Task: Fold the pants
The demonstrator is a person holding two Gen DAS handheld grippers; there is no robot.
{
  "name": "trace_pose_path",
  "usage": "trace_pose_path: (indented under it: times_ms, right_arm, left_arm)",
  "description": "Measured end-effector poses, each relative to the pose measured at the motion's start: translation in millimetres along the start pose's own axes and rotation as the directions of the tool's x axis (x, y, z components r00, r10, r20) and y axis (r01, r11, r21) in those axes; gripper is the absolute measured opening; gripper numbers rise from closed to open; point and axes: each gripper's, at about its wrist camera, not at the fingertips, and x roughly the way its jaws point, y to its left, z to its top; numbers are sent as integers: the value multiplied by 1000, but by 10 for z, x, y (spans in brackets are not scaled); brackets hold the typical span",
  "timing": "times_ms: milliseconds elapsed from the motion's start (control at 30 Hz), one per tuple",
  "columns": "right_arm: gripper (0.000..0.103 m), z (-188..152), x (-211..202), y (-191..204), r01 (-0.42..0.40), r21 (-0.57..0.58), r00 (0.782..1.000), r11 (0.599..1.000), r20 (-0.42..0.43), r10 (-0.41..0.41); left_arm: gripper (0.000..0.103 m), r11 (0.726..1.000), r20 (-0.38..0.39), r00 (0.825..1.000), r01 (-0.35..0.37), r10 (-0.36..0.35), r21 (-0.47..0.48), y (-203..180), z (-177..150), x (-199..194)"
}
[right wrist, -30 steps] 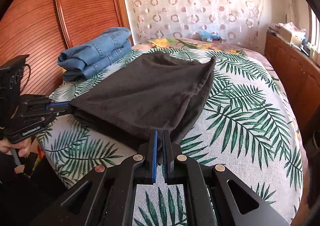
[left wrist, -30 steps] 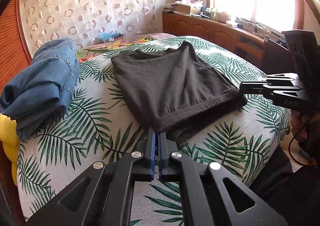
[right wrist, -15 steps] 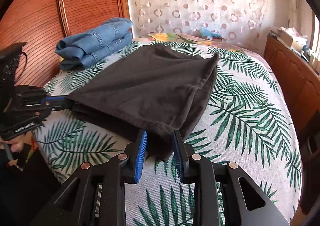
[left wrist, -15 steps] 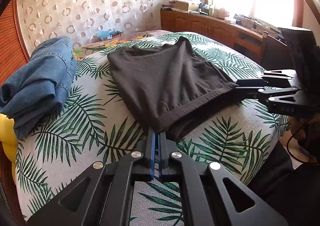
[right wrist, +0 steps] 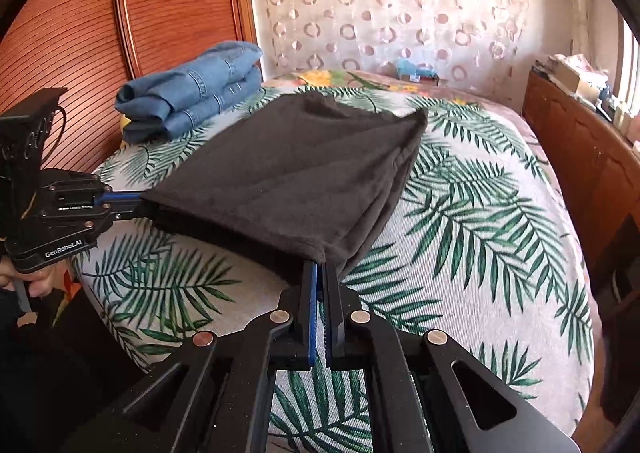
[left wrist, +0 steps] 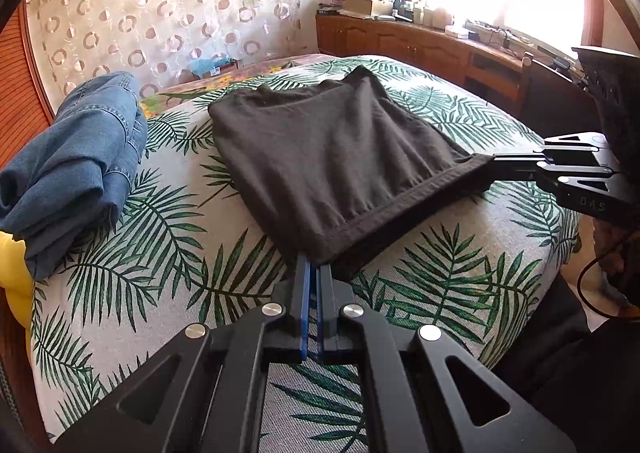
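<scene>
**Dark pants pinched at both near corners**

Black cloth first: the pants (left wrist: 340, 157) lie folded on the leaf-print bed (left wrist: 160, 253), their hemmed edge toward you. Your left gripper (left wrist: 313, 269) has its jaws clamped on the near left corner. Your right gripper (right wrist: 320, 267) has just been closing its jaws, and they now pinch the near right corner, with the cloth between them. That hemmed edge runs straight from one gripper to the other. Folded jeans (left wrist: 76, 169) sit at the bed's left side, apart from the pants. A wooden cabinet (left wrist: 420, 49) runs along the right
</scene>
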Motion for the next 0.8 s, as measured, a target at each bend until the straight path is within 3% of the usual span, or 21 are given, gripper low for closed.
trace_pose_path:
  times_ms: [367, 467, 533, 667, 733, 800]
  right_arm:
    - [2, 11, -91, -74, -13, 28, 1000, 1000, 5, 13]
    - [2, 5, -133, -99, -4, 42, 1000, 999, -6, 4]
    - [2, 13, -187, -94, -7, 42, 1000, 999, 2, 7]
    - [3, 56, -299, -81, -9, 36, 1000, 999, 27, 8]
    - [3, 71, -350, -74, -16, 27, 999, 1000, 34, 15]
    - [4, 74, -379, -66, -11, 17, 1000, 1000, 30, 10]
  left_arm:
    - [3, 999, 21, 1000, 20, -19, -39, 43, 37, -170]
    - [11, 999, 31, 999, 12, -10, -48, 73, 71, -213]
    - [18, 998, 33, 999, 5, -3, -58, 106, 98, -216]
    - [46, 997, 36, 999, -5, 8, -82, 183, 149, -172]
    - [54, 995, 37, 999, -3, 7, -97, 218, 177, -146]
    - [75, 994, 44, 999, -6, 11, -105, 241, 208, -126]
